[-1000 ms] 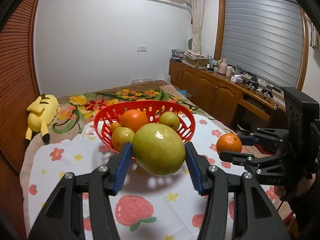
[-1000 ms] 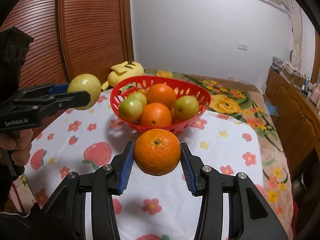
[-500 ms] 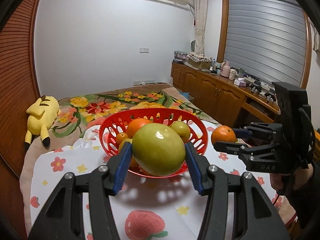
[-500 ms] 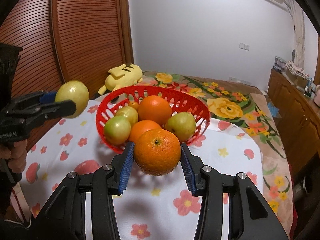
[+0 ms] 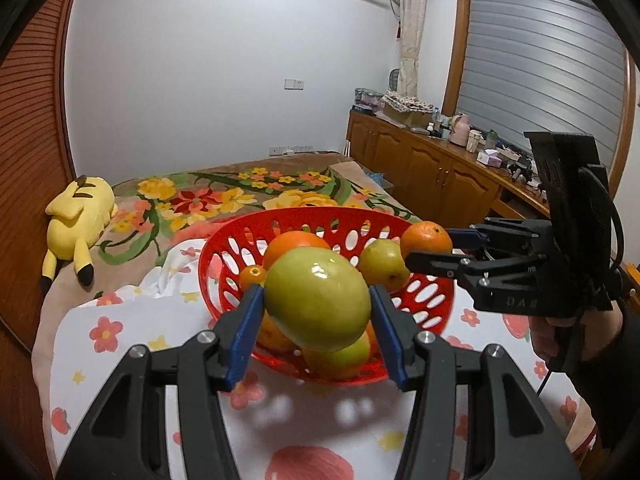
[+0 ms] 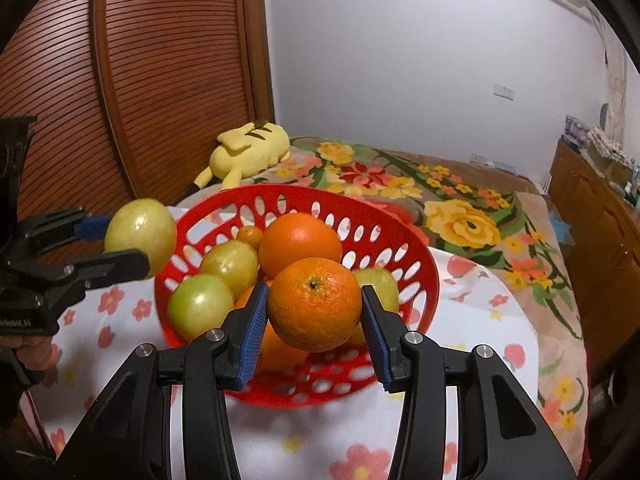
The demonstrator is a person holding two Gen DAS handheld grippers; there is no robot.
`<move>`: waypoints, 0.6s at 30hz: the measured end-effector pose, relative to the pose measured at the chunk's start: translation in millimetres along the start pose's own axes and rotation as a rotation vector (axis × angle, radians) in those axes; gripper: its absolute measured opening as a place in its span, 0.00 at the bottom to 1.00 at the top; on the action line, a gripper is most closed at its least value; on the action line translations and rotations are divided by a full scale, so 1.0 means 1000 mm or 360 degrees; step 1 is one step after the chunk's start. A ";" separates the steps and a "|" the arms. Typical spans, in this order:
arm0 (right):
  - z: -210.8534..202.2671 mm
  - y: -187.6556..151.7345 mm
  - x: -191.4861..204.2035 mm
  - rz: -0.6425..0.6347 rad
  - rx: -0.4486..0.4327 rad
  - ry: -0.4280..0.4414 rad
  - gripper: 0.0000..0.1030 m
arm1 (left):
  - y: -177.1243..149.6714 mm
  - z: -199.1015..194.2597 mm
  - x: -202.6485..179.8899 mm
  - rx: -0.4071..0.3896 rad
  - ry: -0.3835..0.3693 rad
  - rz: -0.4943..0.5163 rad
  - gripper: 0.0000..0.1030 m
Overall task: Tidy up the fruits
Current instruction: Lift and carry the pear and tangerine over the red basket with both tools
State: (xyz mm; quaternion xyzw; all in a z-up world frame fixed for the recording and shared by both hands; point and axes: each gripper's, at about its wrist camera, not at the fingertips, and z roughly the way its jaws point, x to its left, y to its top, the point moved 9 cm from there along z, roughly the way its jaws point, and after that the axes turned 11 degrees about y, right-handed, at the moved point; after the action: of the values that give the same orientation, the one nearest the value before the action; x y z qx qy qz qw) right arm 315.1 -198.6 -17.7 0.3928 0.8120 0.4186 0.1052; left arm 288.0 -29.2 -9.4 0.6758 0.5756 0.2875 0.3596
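Both grippers have closed in on the red basket (image 6: pixel 416 252) — left gripper (image 5: pixel 318 310) fingers clamped on the green fruit (image 5: pixel 318 304), right gripper (image 6: pixel 314 312) on the orange (image 6: pixel 314 304) — release comes next.

Plain white wall (image 5: pixel 200 80) ahead of the gripper; slatted wooden doors (image 6: pixel 160 80) left; wooden cabinets (image 5: pixel 424 168) and shuttered window (image 5: pixel 540 80) right, countertop clutter indistinct.

Both wrist cams face fwd, close, sharing red basket (image 5: pixel 424 296).
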 end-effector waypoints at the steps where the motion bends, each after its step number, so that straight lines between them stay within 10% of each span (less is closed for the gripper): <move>1: 0.002 0.003 -0.003 0.0001 0.0001 0.0002 0.45 | 0.002 0.003 0.001 0.0002 -0.0002 -0.0004 0.51; 18: 0.044 0.030 -0.045 0.0065 0.0005 0.0040 0.54 | 0.023 0.055 -0.004 0.0068 -0.0019 0.0014 0.51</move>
State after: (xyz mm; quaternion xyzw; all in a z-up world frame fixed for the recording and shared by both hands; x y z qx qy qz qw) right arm 383.4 -194.6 -29.5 0.4042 0.8058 0.4242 0.0858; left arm 344.4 -43.7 -22.2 0.6875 0.5765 0.2728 0.3472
